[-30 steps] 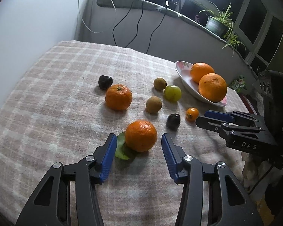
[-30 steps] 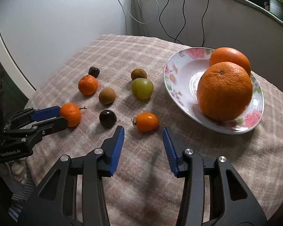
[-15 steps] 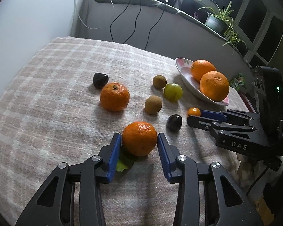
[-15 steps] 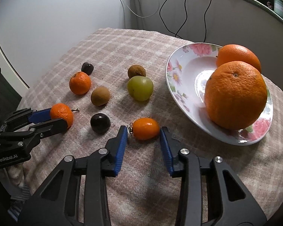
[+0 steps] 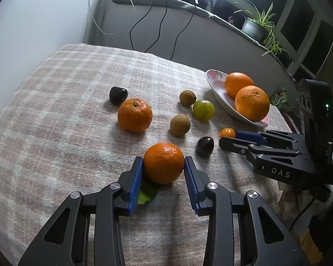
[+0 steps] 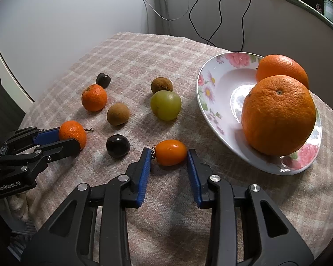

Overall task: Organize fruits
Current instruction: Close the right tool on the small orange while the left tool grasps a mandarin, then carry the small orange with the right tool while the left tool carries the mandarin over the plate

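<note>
My left gripper (image 5: 163, 166) has closed around a mandarin with a green leaf (image 5: 163, 163) on the plaid cloth; both pads touch it. It also shows in the right wrist view (image 6: 72, 134). My right gripper (image 6: 168, 155) straddles a small kumquat (image 6: 171, 152); the right pad touches it and a small gap shows at the left pad. A flowered plate (image 6: 213, 102) at the right holds two large oranges (image 6: 277, 115). Loose on the cloth lie a second mandarin (image 5: 134, 115), a green plum (image 6: 165, 104), two brown longans (image 6: 118, 116) and two dark cherries (image 6: 117, 145).
The plaid cloth (image 5: 62, 102) drops off at its rounded front and left edges. A white wall with hanging cables (image 5: 162, 22) stands behind. A potted plant (image 5: 255, 27) sits on the ledge at the back right.
Both grippers moved forward and narrowed: the left pads closed onto the leafed mandarin, and the right pads came in around the kumquat.
</note>
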The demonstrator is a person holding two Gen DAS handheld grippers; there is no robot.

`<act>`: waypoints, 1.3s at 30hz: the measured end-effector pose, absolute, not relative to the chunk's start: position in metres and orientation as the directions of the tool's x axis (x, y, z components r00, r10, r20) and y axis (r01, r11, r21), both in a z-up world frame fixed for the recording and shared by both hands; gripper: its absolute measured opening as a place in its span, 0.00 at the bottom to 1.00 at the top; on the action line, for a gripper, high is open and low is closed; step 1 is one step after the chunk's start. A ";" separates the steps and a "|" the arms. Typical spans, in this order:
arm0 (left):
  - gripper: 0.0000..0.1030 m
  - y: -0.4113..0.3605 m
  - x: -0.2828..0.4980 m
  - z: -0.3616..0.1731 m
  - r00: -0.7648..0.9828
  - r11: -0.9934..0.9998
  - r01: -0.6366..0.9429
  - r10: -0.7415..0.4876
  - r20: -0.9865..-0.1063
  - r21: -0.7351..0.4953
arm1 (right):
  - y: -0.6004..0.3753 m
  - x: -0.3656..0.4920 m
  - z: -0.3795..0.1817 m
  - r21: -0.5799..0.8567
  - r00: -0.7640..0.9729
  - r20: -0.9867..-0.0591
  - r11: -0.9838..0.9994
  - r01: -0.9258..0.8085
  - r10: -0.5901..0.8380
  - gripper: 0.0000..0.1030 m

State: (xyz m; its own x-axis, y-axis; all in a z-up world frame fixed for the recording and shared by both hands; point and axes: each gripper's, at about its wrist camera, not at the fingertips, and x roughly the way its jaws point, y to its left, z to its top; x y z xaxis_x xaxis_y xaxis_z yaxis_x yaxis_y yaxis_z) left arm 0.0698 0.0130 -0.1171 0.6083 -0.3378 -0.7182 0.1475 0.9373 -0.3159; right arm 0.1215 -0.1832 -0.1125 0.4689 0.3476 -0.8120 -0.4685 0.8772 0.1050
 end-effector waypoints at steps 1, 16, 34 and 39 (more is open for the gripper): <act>0.34 0.014 0.069 -0.117 0.610 0.937 0.146 -0.338 -0.717 -0.317 | -0.183 0.121 -0.112 0.105 0.471 -0.810 0.877 -0.470 0.349 0.33; 0.34 0.017 0.067 -0.096 0.643 0.931 0.165 -0.352 -0.680 -0.326 | -0.193 0.101 -0.089 0.129 0.500 -0.771 0.866 -0.483 0.394 0.33; 0.34 -0.037 0.104 -0.071 0.637 0.903 0.282 -0.430 -0.640 -0.325 | -0.257 0.087 -0.057 0.152 0.589 -0.710 0.902 -0.405 0.385 0.33; 0.34 -0.055 0.113 -0.069 0.628 0.894 0.310 -0.449 -0.636 -0.325 | -0.277 0.093 -0.054 0.155 0.611 -0.704 0.918 -0.365 0.362 0.33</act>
